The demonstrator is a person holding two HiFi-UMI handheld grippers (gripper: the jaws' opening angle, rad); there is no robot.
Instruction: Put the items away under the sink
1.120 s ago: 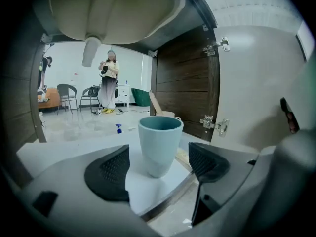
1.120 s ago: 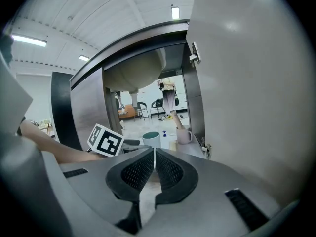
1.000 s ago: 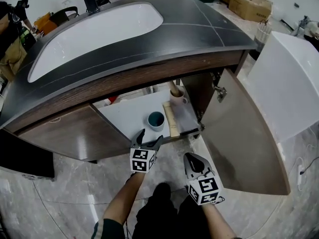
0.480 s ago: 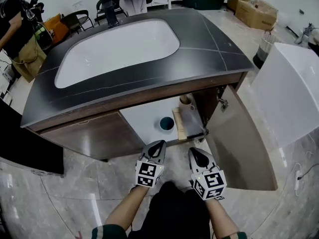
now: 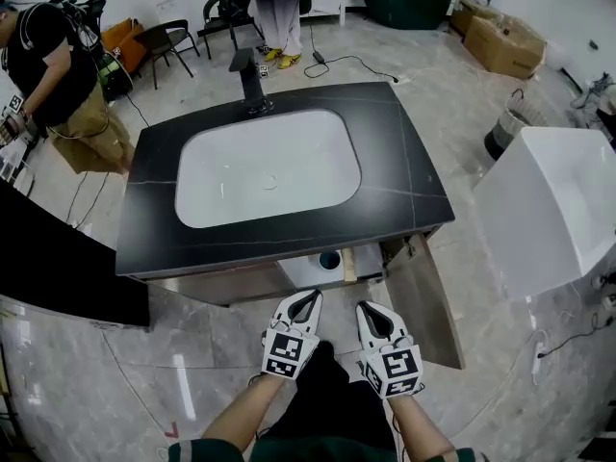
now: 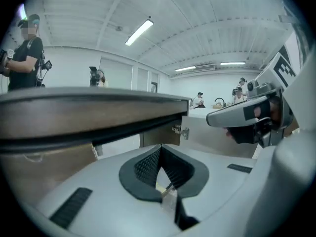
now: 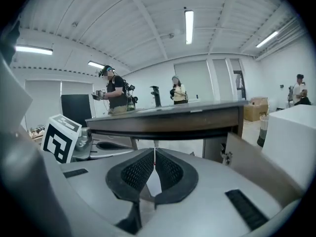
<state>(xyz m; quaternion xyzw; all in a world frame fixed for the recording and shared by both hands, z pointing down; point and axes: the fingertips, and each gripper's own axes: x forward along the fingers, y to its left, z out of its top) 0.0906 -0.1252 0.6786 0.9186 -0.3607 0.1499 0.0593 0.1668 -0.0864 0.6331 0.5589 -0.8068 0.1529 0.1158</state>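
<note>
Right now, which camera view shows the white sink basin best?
The head view: it looks down into the whole basin. Both gripper views look level at the front edge of the countertop, so they show nothing of the basin.

Vanity surface [image 5: 409,166]: black stone with thin pale veins. A white basin [image 5: 268,166] is sunk in its middle and a black tap [image 5: 250,73] stands at the back edge.

Under the front edge, the cabinet door [image 5: 428,306] is swung open at right. A white shelf [image 5: 306,273] shows in the opening.

On the shelf: a teal cup [image 5: 330,259], mouth up, and a pale wooden strip [image 5: 348,264] lying flat just beside it on the door side. The deeper part of the shelf is hidden beneath the surface.

The vanity stands on a grey marbled floor [image 5: 144,354].
</note>
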